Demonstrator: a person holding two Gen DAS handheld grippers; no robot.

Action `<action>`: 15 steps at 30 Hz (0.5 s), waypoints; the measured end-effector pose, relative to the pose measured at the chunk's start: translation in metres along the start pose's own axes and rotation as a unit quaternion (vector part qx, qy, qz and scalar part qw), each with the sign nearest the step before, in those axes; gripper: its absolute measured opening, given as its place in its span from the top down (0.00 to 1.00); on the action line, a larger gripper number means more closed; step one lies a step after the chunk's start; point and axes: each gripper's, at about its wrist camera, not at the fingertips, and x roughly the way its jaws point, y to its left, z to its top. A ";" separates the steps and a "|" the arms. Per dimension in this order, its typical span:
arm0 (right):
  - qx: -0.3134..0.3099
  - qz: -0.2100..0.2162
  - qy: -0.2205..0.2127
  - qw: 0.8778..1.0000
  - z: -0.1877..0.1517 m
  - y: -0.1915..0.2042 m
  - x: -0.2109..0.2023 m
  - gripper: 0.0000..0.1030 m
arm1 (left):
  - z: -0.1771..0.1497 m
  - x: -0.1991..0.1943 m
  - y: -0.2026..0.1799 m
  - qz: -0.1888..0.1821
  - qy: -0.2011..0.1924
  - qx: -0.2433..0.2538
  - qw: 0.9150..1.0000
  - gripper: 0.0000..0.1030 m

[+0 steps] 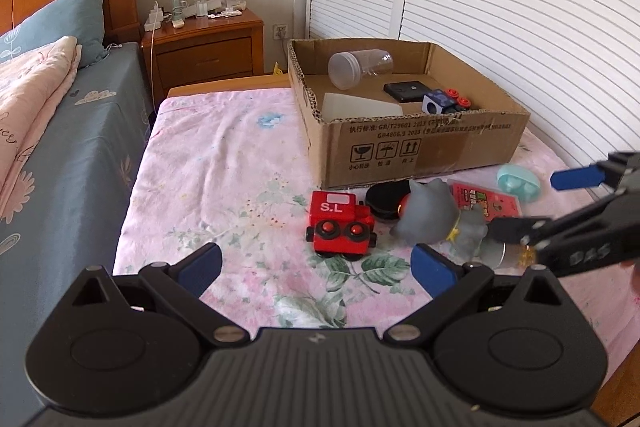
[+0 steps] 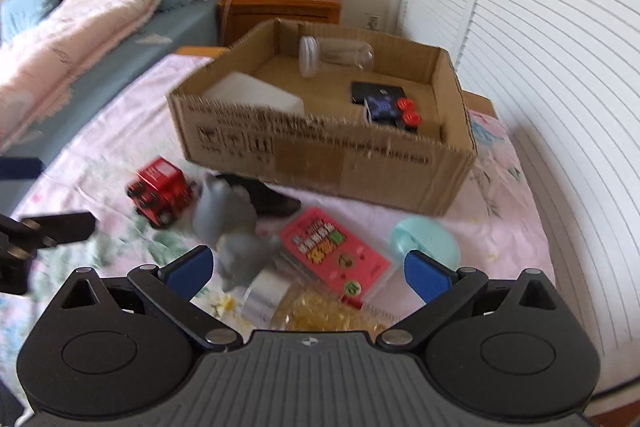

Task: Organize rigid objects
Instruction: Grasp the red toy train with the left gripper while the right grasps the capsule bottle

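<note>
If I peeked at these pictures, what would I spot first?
Probably the red toy train marked S.L, sitting on the flowery pink sheet beside a grey figurine. Behind them is a big cardboard box holding a clear jar lying on its side and a small blue toy car.

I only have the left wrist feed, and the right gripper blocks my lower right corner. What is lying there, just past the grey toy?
Observer: A clear jar on its side, with its silver lid toward the grey toy and something yellow inside.
Operator: Has the right gripper shut on it?
Observer: No. The right gripper is wide open and holds nothing. Its wrist view shows the jar and a pink packet between the spread fingers.
</note>
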 end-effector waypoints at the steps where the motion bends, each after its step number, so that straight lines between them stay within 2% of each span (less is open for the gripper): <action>1: -0.001 -0.005 0.004 1.000 -0.003 0.003 0.003 0.00 | -0.001 -0.001 0.000 0.003 -0.001 0.003 1.000 0.03; 7: 0.032 -0.022 0.027 0.999 -0.016 -0.009 0.013 0.00 | -0.004 0.000 -0.008 0.026 -0.006 0.032 0.999 0.03; 11: 0.068 -0.002 0.047 0.997 -0.029 -0.027 0.016 0.00 | -0.002 0.007 -0.009 0.014 0.000 0.032 0.999 0.03; 15: 0.069 -0.023 0.072 0.995 -0.042 -0.033 0.026 0.00 | -0.001 0.017 -0.011 0.012 -0.002 0.035 0.999 0.03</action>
